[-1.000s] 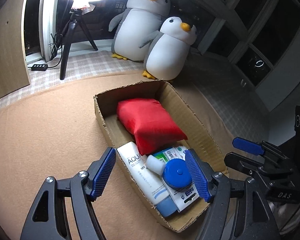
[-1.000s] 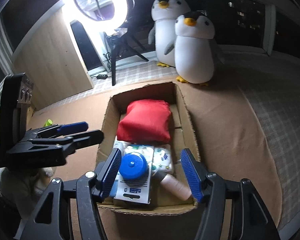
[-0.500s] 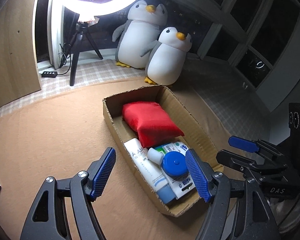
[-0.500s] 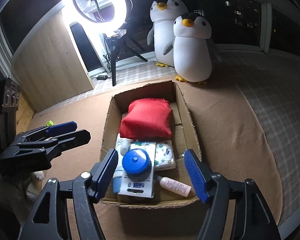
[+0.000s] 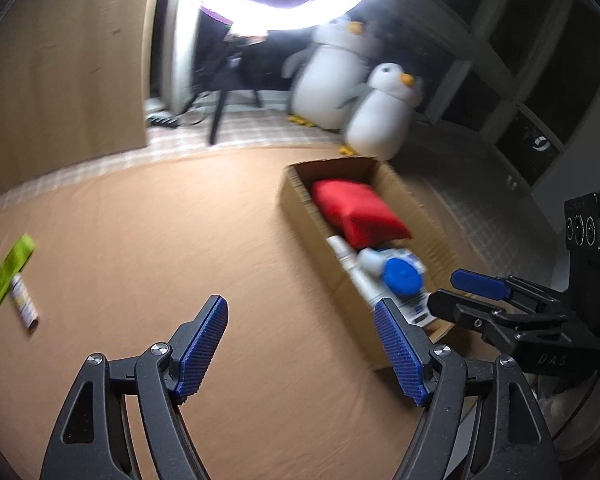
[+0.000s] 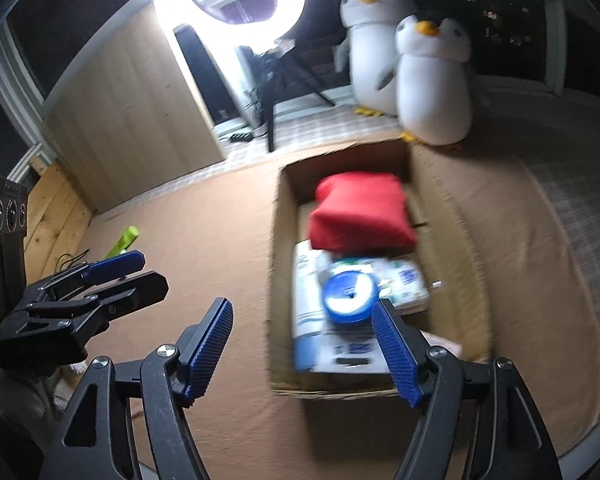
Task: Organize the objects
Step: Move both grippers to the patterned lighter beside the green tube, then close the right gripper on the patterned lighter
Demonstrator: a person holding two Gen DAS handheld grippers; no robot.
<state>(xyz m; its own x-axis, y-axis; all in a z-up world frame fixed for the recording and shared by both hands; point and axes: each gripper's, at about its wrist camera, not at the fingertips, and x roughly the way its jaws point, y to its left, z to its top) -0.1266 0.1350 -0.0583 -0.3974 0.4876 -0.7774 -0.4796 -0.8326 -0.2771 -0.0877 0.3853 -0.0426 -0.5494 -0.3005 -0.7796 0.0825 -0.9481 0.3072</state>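
Note:
A cardboard box (image 5: pixel 300 204) (image 6: pixel 280 264) lies on the tan mat. It holds a red pouch (image 5: pixel 356 210) (image 6: pixel 360 214), a white tube (image 5: pixel 350 268), a blue-lidded jar (image 5: pixel 400 278) (image 6: pixel 350 298) and flat packets. My left gripper (image 5: pixel 300 348) is open and empty, over bare mat left of the box; it also shows in the right wrist view (image 6: pixel 118 272). My right gripper (image 6: pixel 302 344) is open and empty at the box's near end. A green packet (image 5: pixel 6 276) (image 6: pixel 124 240) and a small tube (image 5: pixel 24 306) lie far left on the mat.
Two plush penguins (image 5: pixel 360 96) (image 6: pixel 412 72) stand behind the box. A ring light on a tripod (image 5: pixel 224 92) (image 6: pixel 272 80) stands at the back beside a wooden panel (image 5: pixel 60 80). Checked floor lies beyond the mat.
Both grippers have swung left and pulled back from the box. The green packet and small tube have come into the left wrist view. Both stay open.

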